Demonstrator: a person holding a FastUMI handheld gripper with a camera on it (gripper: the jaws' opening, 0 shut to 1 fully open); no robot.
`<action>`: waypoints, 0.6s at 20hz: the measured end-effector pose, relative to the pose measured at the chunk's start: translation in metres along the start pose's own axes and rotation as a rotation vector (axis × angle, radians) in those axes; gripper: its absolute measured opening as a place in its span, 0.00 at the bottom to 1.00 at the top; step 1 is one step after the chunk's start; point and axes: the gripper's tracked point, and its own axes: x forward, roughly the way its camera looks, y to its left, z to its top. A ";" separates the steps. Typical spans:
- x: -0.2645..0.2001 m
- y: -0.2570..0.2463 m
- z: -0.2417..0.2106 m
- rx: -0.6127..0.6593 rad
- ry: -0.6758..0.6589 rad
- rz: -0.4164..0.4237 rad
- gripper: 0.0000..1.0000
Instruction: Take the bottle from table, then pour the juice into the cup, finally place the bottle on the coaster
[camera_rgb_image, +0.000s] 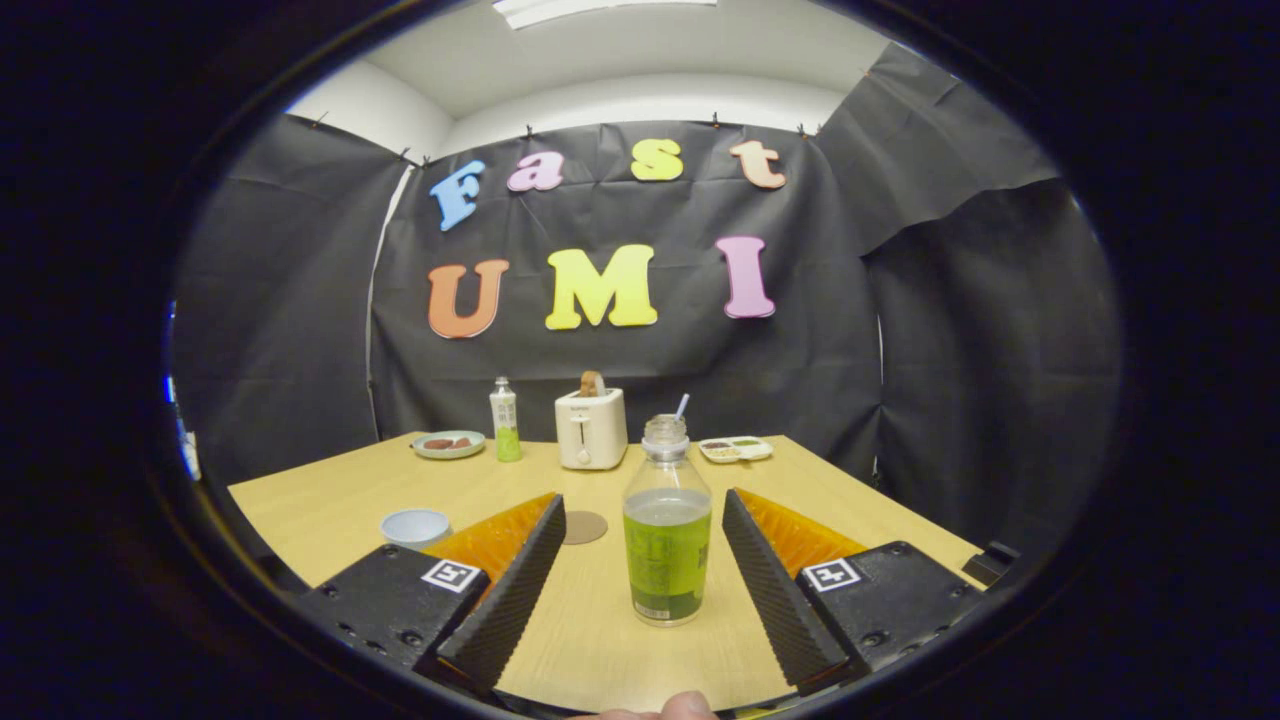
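Now I have the gripper (640, 560) spread wide, holding nothing, with the bottle (667, 520) standing upright on the table (330, 510) between its fingers, touching neither. Its cap looks off, and juice fills about half, so I judge it top-light but spill-prone. The clear plastic will likely be slick and yield; I'd clamp across the labelled lower body. The coaster (585, 527) lies left of the bottle, the cup (415, 527) farther left.

Bright, even light from a ceiling panel (600, 8); sharp centre, fisheye bending toward the edges, soft shadows.
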 end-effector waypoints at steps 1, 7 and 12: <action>0.005 -0.001 -0.005 -0.010 0.009 -0.001 1.00; 0.029 -0.011 -0.025 0.025 0.070 0.009 1.00; 0.049 -0.012 -0.042 0.056 0.132 0.015 1.00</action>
